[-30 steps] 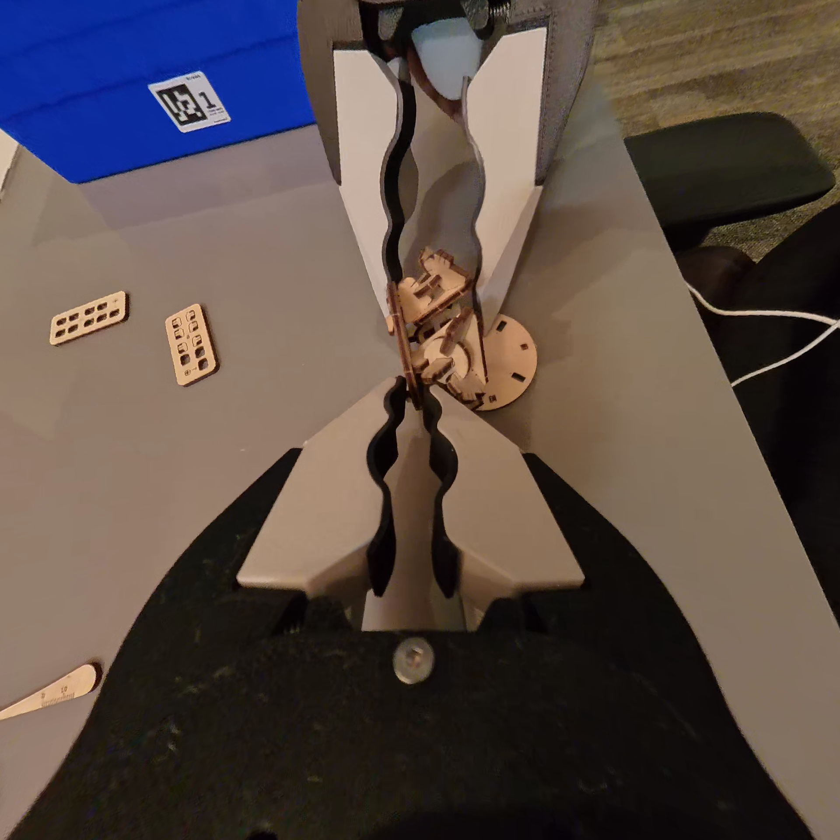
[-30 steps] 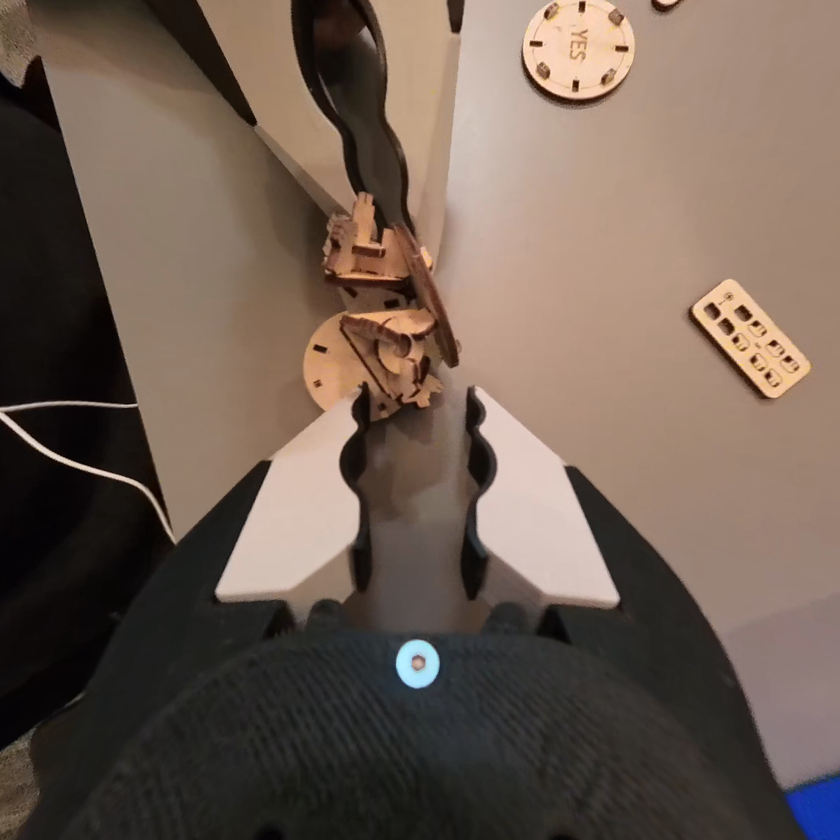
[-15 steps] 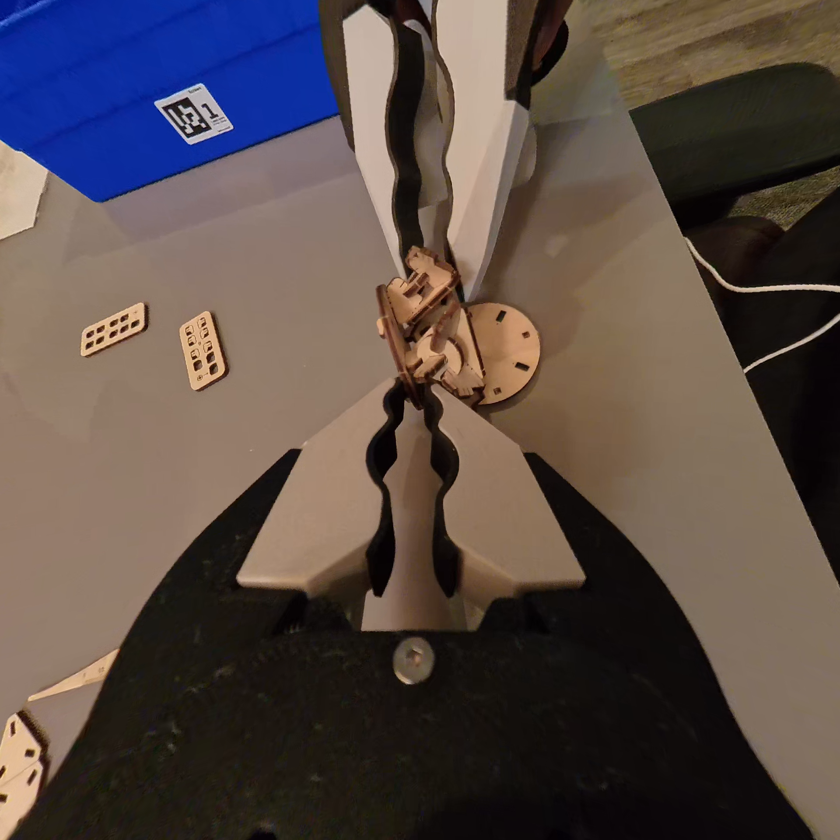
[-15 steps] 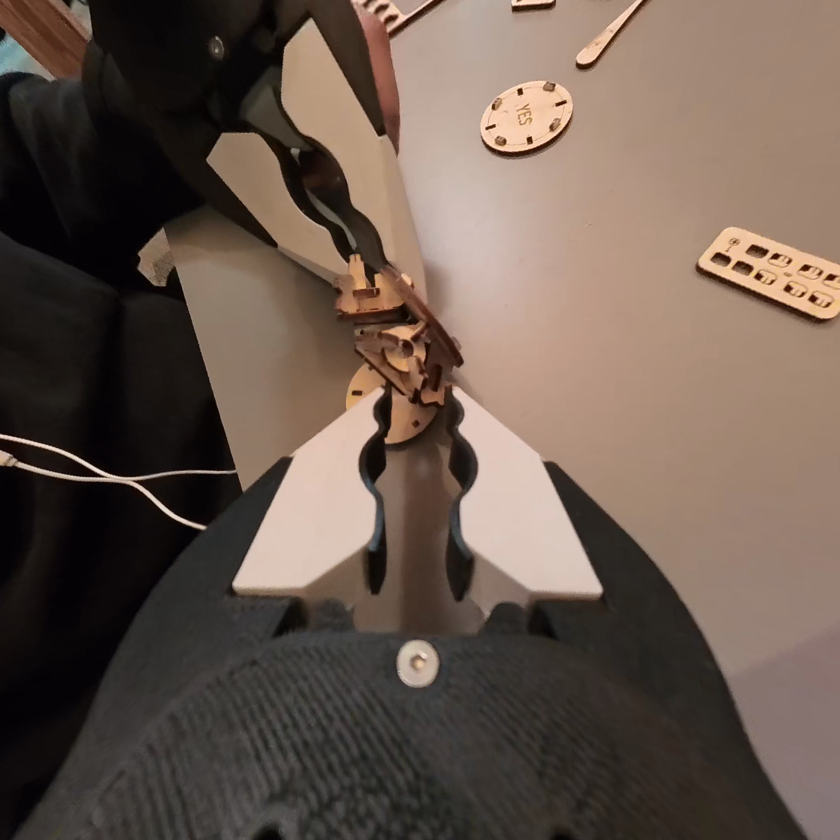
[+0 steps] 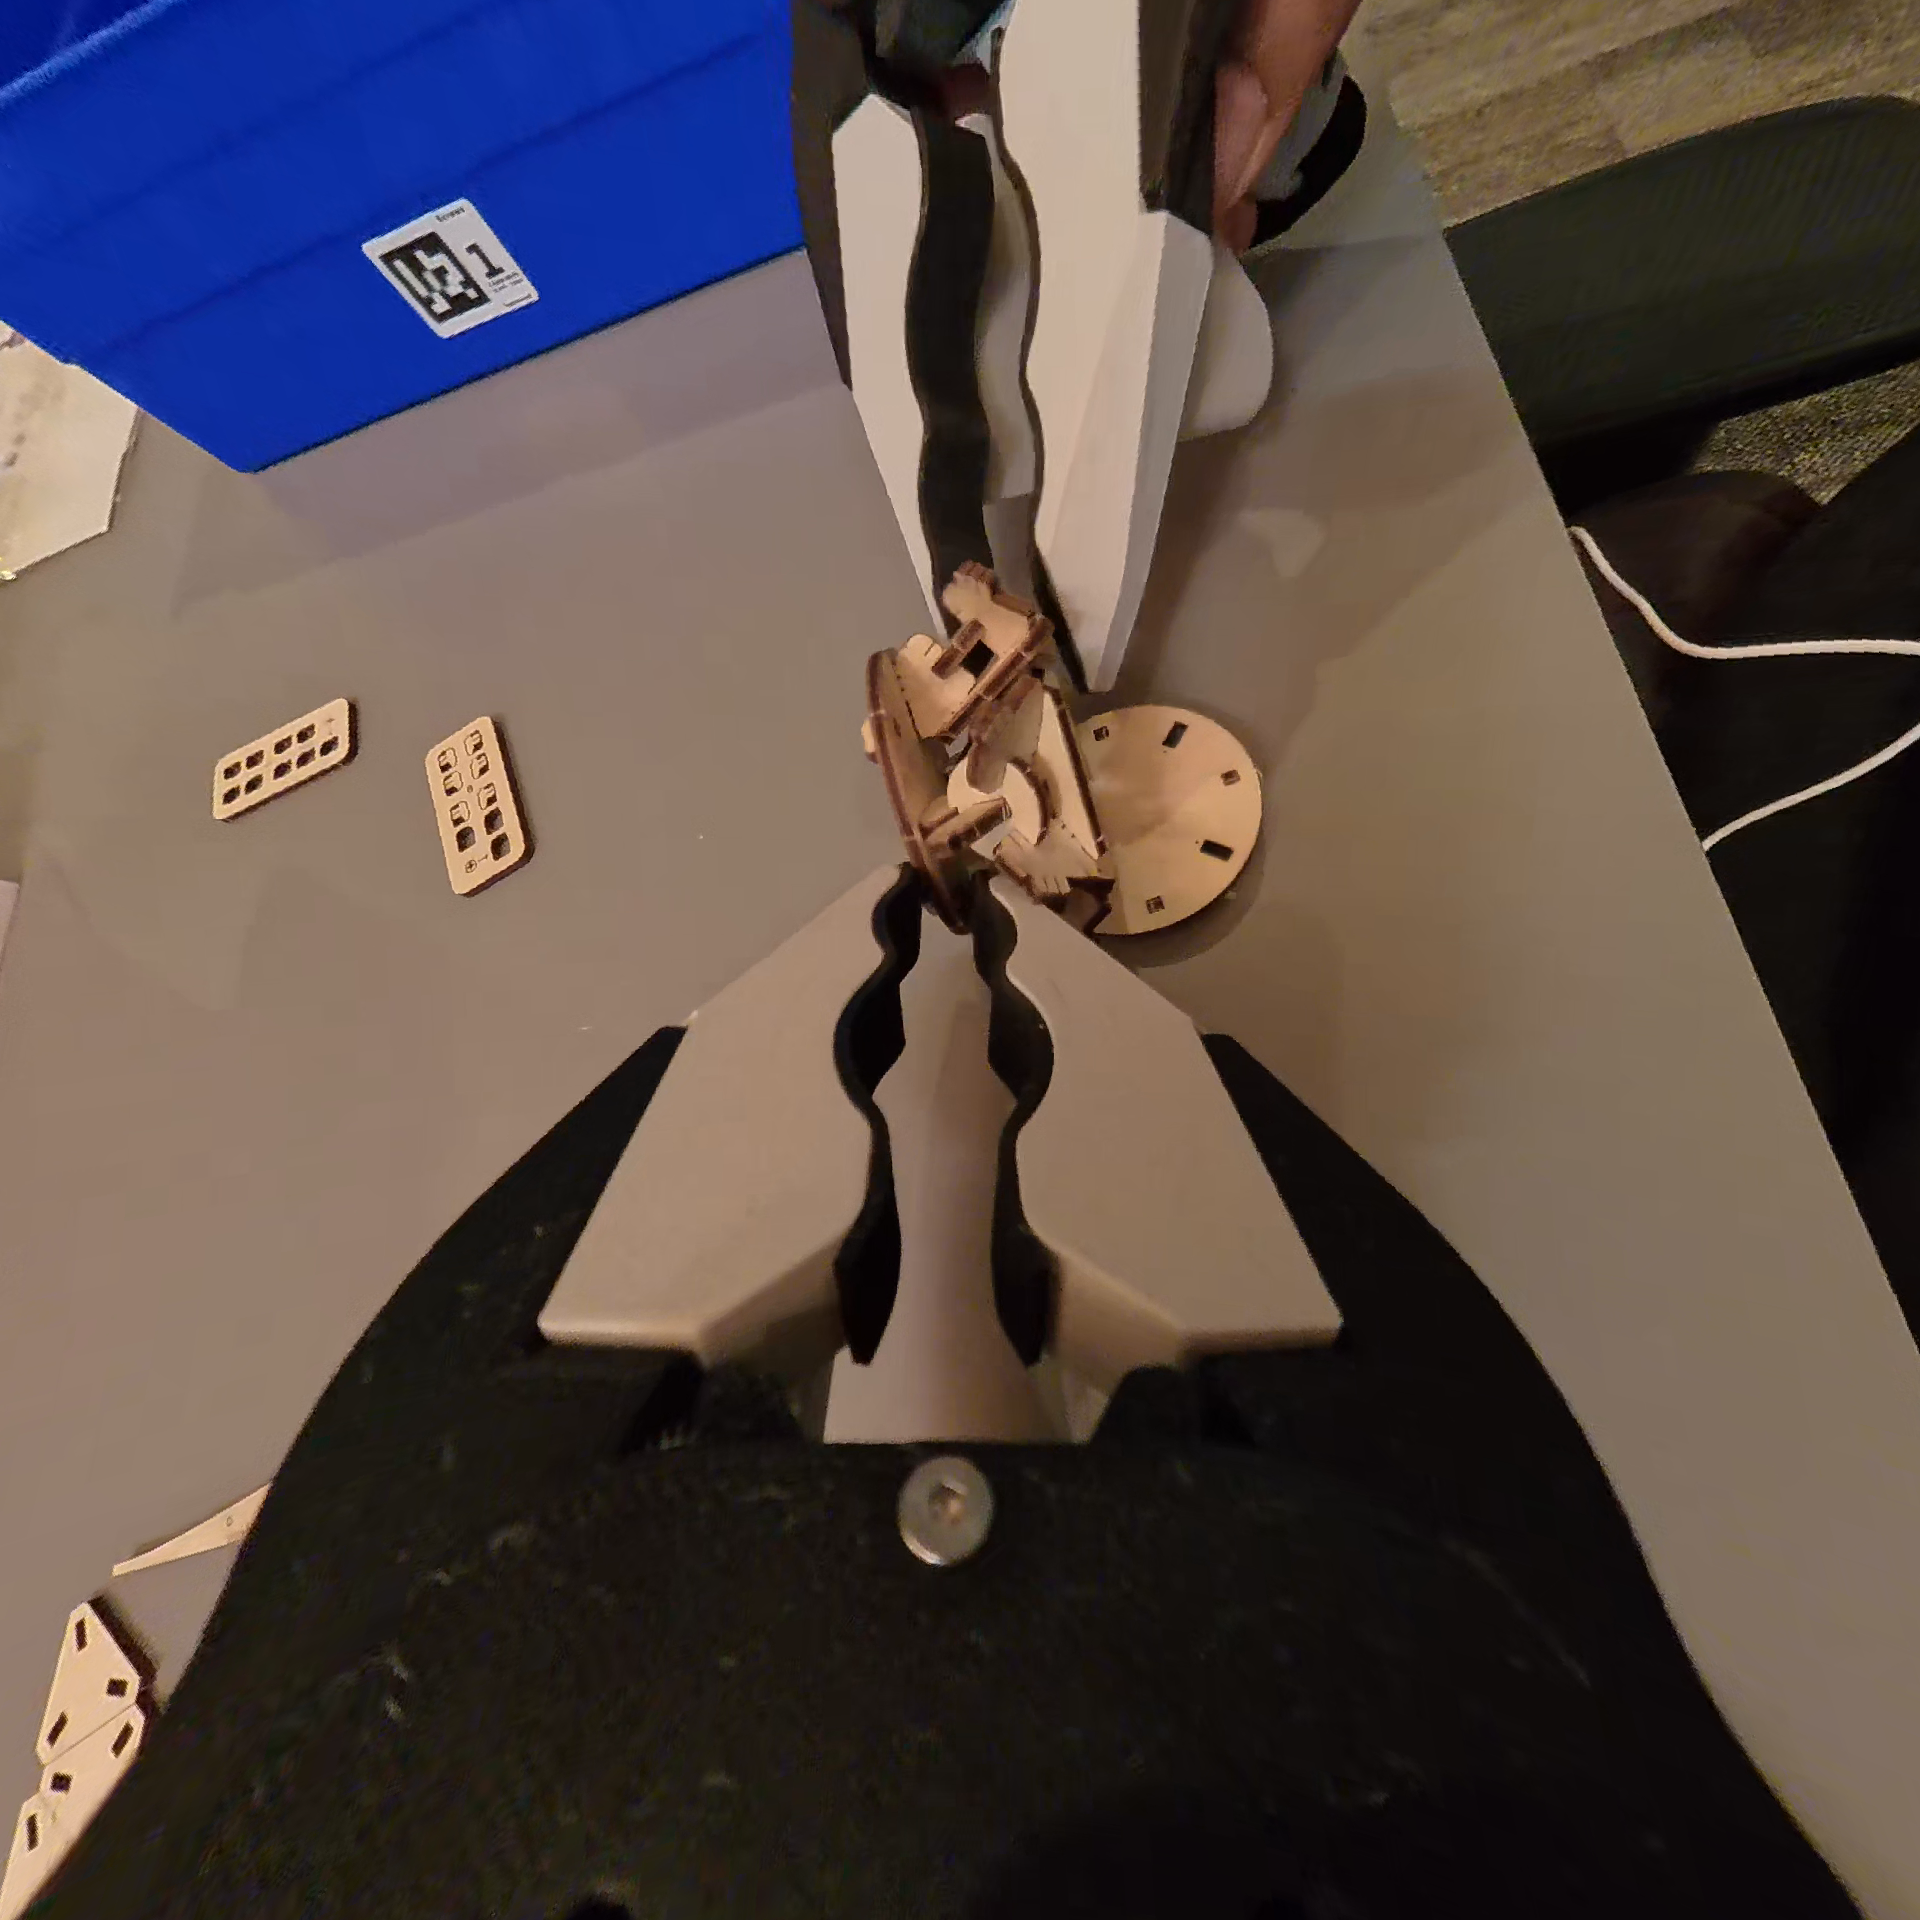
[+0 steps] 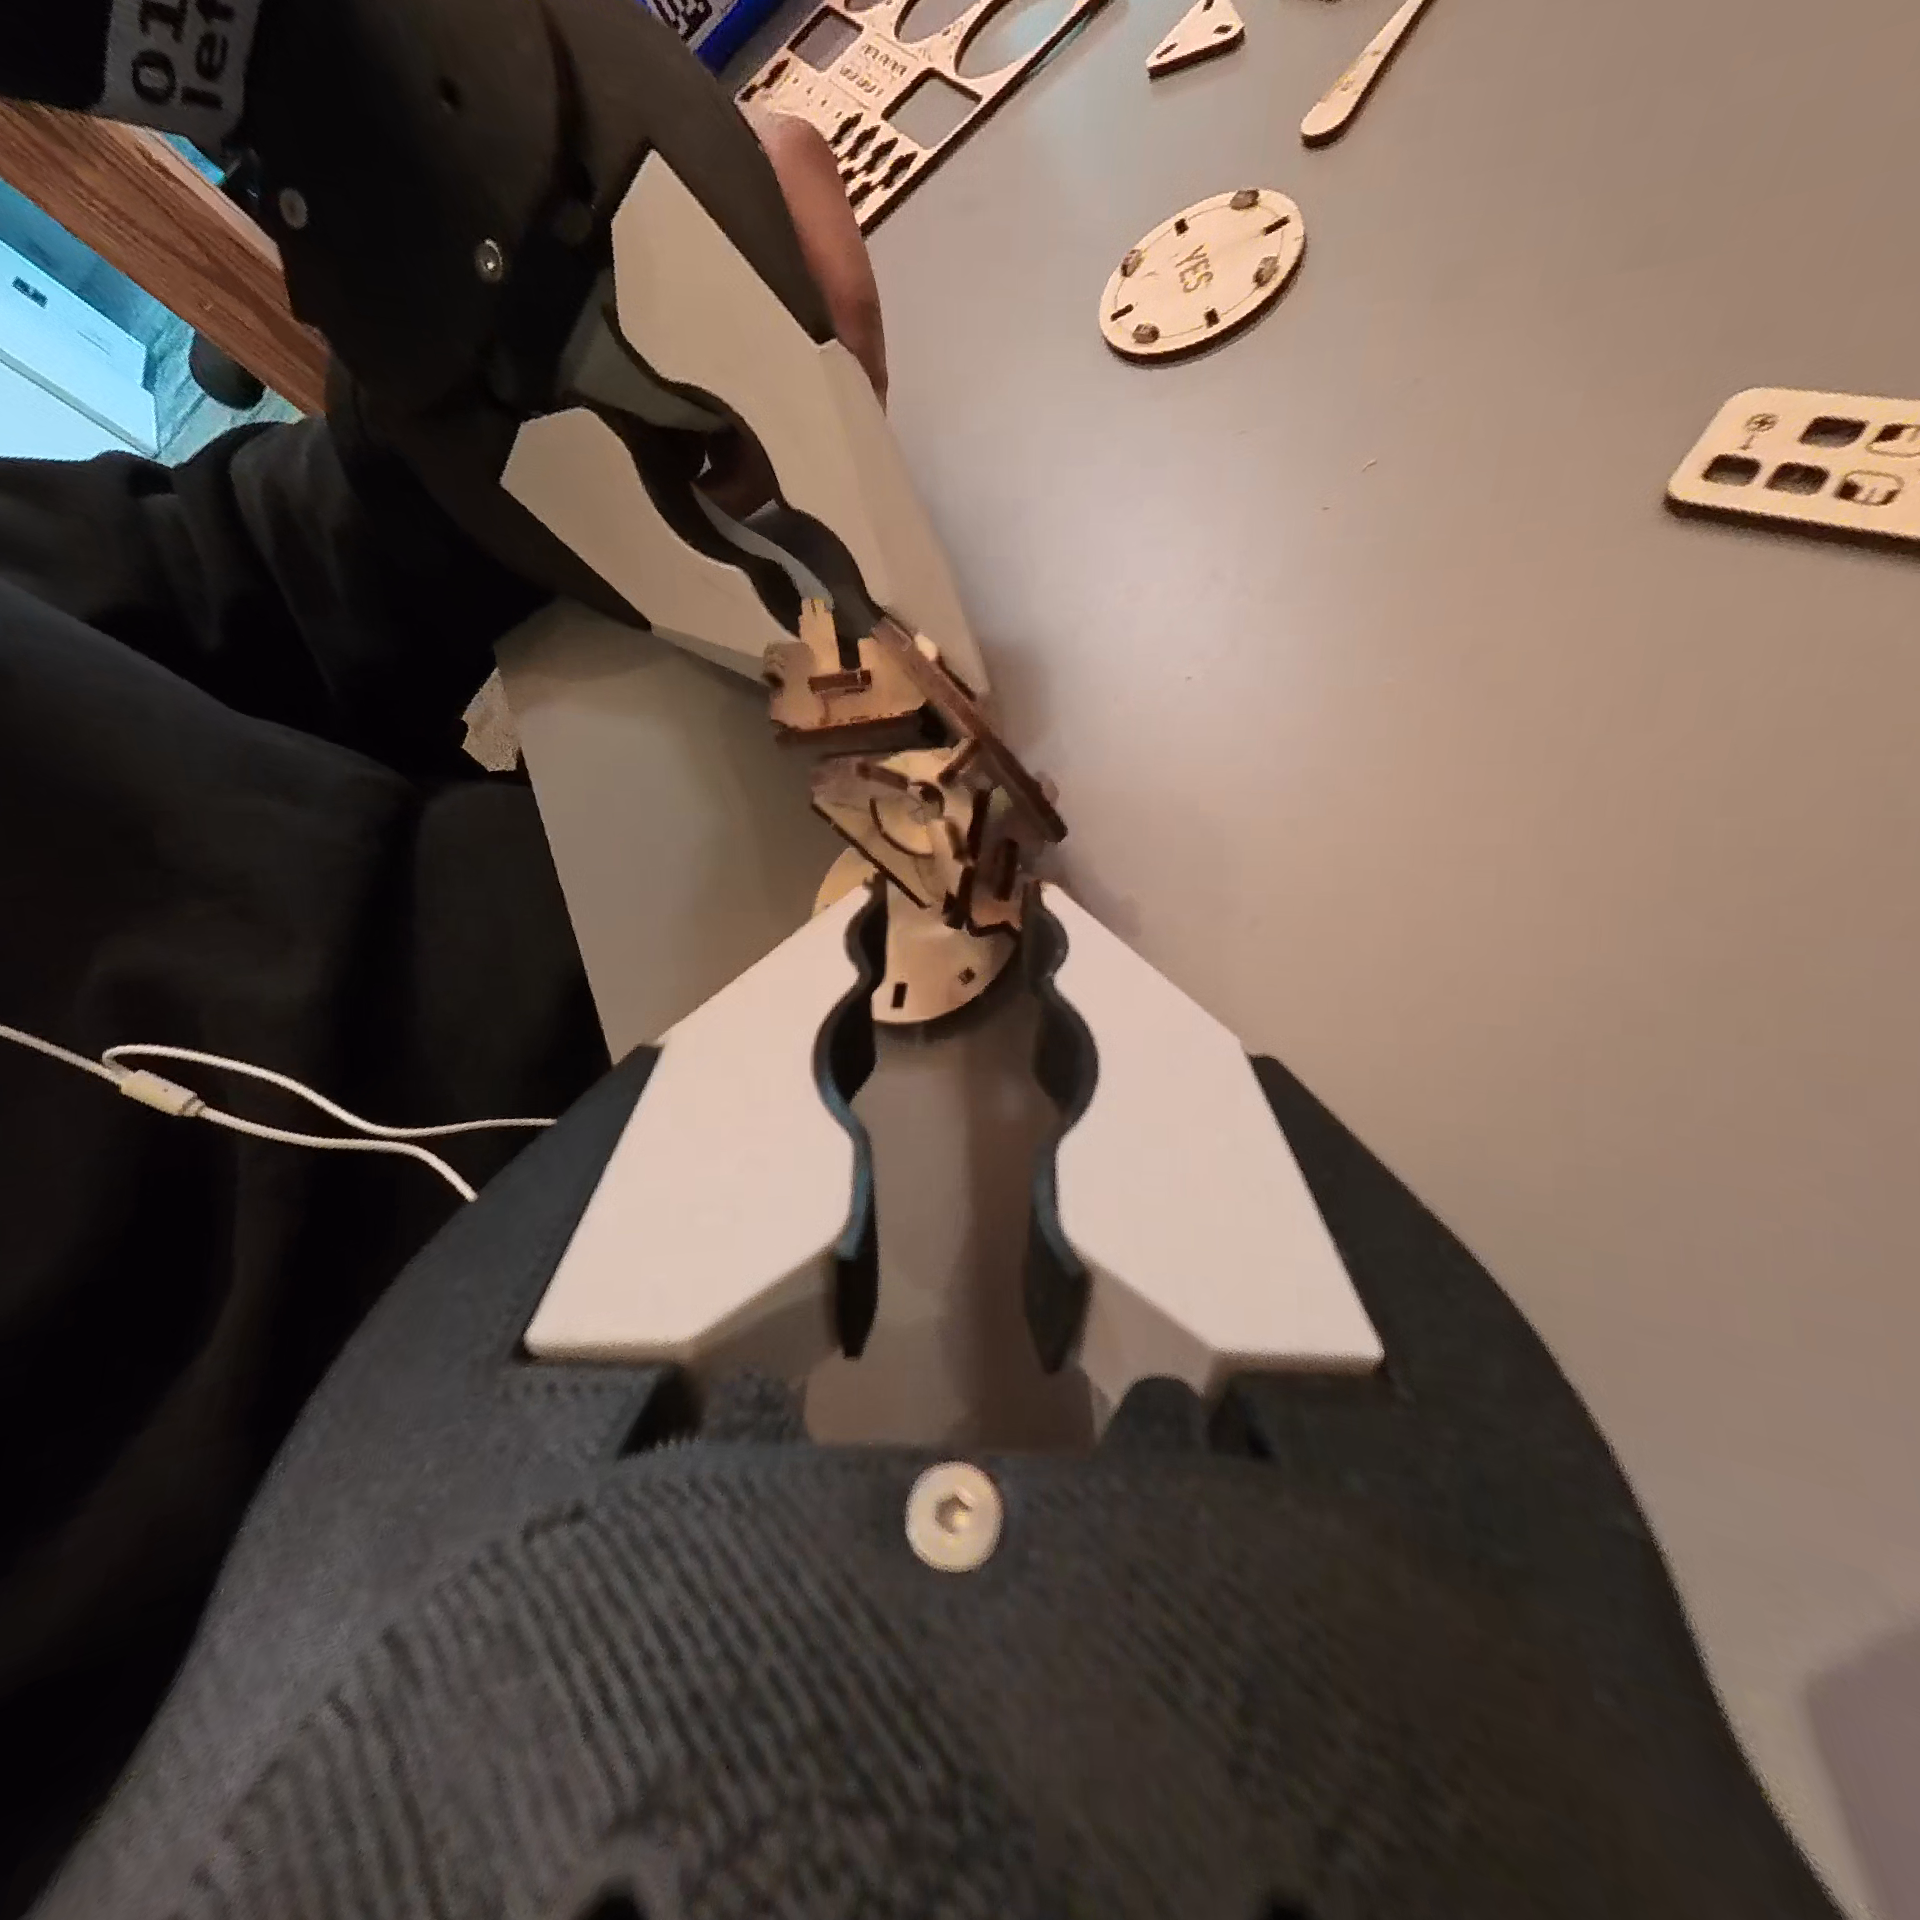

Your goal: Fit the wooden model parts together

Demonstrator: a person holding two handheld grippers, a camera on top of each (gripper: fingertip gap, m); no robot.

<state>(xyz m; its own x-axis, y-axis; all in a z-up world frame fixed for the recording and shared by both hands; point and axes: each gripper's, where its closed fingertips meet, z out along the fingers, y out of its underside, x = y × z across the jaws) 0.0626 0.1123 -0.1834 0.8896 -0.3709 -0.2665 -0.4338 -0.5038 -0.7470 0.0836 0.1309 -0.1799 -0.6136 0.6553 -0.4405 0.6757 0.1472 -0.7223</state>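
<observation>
The left tongs (image 5: 940,909) are nearly closed and pinch the thin edge of a round disc that is part of a small light-brown wooden puzzle model (image 5: 977,769), made of flat cut pieces slotted together. The model is up off the grey table (image 5: 623,582), near the table's edge.

The right tongs (image 6: 951,930) are only a little way apart and grip the other end of the same model, one pad on each side. So both tongs hold the one model between them — each from its own end.

Right under the model lies a flat round wooden disc with small slots (image 5: 1174,821) on the table. Farther off lie two small wooden rectangles with rows of holes (image 5: 478,805) side by side, another round wooden disc with little pegs (image 6: 1200,275), a thin wooden stick (image 6: 1361,73) and a wooden sheet with shapes cut out (image 6: 904,94). A big blue box with a white sticker (image 5: 312,208) stands at the far side. A white cable (image 6: 291,1101) runs off the table over something dark.
</observation>
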